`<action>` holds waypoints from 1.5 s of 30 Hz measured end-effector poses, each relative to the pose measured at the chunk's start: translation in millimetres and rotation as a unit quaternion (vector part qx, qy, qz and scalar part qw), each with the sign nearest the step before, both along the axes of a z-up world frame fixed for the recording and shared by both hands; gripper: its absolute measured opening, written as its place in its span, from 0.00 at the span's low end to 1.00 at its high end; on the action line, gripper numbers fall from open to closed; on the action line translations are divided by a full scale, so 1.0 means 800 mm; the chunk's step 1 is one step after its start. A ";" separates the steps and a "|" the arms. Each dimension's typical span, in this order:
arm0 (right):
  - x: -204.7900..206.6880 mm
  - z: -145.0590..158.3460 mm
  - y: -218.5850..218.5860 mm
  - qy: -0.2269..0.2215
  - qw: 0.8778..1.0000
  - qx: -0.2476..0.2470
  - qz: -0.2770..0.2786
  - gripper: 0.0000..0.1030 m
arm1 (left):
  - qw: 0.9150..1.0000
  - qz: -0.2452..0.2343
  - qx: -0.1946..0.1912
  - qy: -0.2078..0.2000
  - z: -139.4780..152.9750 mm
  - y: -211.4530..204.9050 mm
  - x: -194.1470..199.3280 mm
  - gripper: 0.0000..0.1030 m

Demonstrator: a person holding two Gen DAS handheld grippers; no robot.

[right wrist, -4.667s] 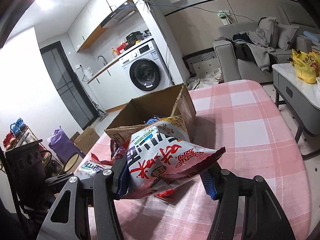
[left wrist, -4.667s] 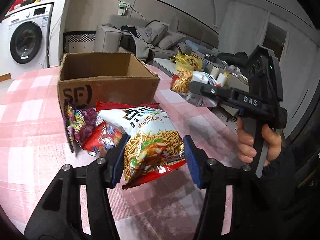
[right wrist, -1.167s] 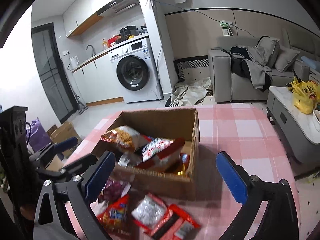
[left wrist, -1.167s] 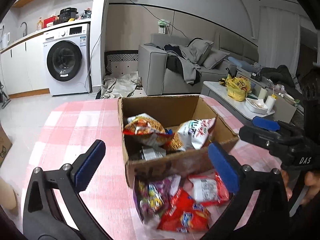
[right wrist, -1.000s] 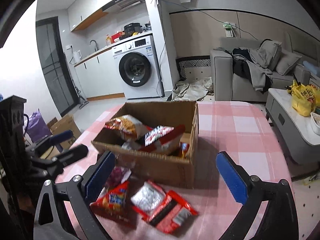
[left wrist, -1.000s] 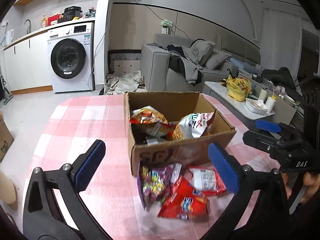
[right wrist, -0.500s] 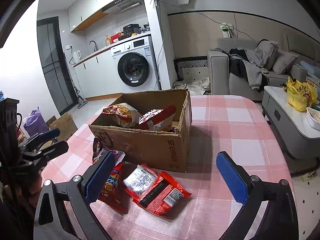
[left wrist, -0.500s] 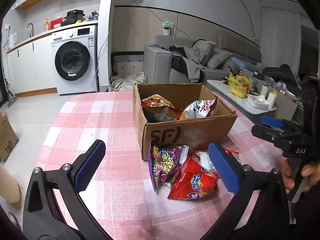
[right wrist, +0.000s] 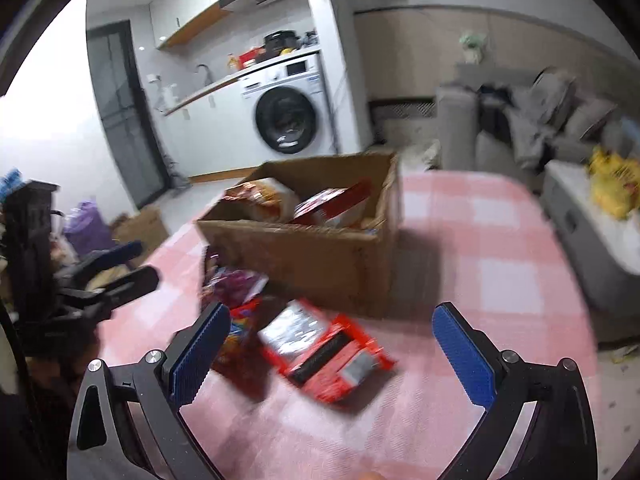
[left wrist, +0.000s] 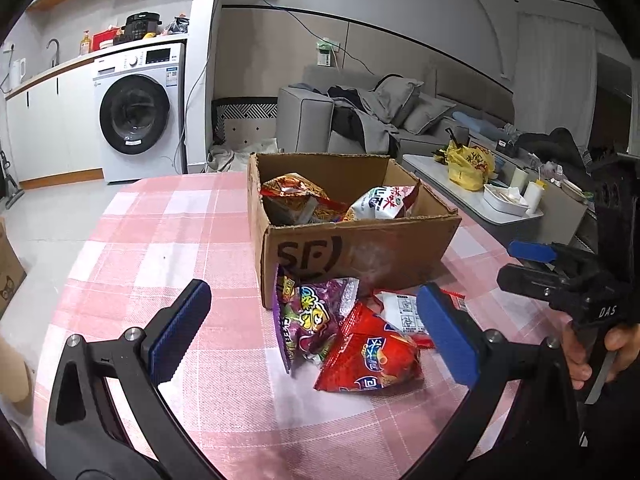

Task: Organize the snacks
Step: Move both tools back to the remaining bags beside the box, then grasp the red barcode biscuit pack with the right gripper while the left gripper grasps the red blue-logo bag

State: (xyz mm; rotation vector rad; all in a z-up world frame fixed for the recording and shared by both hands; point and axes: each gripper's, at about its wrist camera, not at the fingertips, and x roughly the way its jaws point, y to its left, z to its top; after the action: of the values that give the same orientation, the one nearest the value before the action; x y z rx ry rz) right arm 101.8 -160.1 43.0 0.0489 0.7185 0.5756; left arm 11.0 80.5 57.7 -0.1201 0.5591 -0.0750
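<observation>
A cardboard box stands on the pink checked table and holds an orange noodle bag and a white snack bag. In front of it lie a purple candy bag, a red snack bag and a flat red-and-silver packet. My left gripper is open and empty, low over the purple and red bags. My right gripper is open and empty, above the flat red packet; it also shows in the left wrist view. The right wrist view is blurred.
The pink checked table spreads left of the box. A low side table with a yellow bag stands right of it. A sofa and washing machine are behind. Cardboard boxes sit on the floor at left.
Both snack bags I held went into the box and both grippers opened. Both have drawn back and dropped toward the loose bags in front of the box.
</observation>
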 end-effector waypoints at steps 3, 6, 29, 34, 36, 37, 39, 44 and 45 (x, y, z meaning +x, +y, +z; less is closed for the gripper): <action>-0.002 -0.004 -0.001 -0.005 1.000 -0.013 -0.013 1.00 | 1.000 -0.005 0.001 0.000 -0.001 -0.003 -0.002 1.00; 0.001 -0.009 -0.005 0.005 1.000 -0.005 -0.019 1.00 | 1.000 -0.010 0.005 0.000 -0.001 -0.008 -0.003 1.00; 0.020 -0.072 0.017 0.110 0.994 -0.023 -0.006 0.99 | 0.998 -0.032 0.011 0.047 -0.039 -0.023 0.003 1.00; 0.031 -0.089 0.021 0.142 0.990 -0.001 -0.012 0.95 | 0.998 -0.032 0.011 0.051 -0.045 -0.024 0.007 1.00; 0.035 -0.096 0.023 0.148 0.989 0.001 -0.018 0.92 | 0.998 -0.031 0.013 0.054 -0.048 -0.024 0.008 1.00; 0.037 -0.098 0.023 0.148 0.989 0.000 -0.022 0.89 | 0.998 -0.028 0.013 0.054 -0.050 -0.023 0.010 1.00; 0.039 -0.099 0.027 0.145 0.989 -0.002 -0.026 0.83 | 0.998 -0.028 0.013 0.056 -0.052 -0.022 0.012 1.00; 0.041 -0.100 0.027 0.141 0.989 -0.004 -0.042 0.70 | 0.998 -0.027 0.007 0.064 -0.061 -0.023 0.017 1.00; 0.041 -0.101 0.027 0.141 0.989 -0.005 -0.041 0.65 | 0.997 -0.027 0.005 0.066 -0.063 -0.023 0.019 1.00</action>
State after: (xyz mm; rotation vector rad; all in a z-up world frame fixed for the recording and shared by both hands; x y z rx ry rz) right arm 134.8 -138.2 -37.5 0.1532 0.9903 0.4912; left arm 25.8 62.1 7.1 -0.1006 0.6944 -0.1177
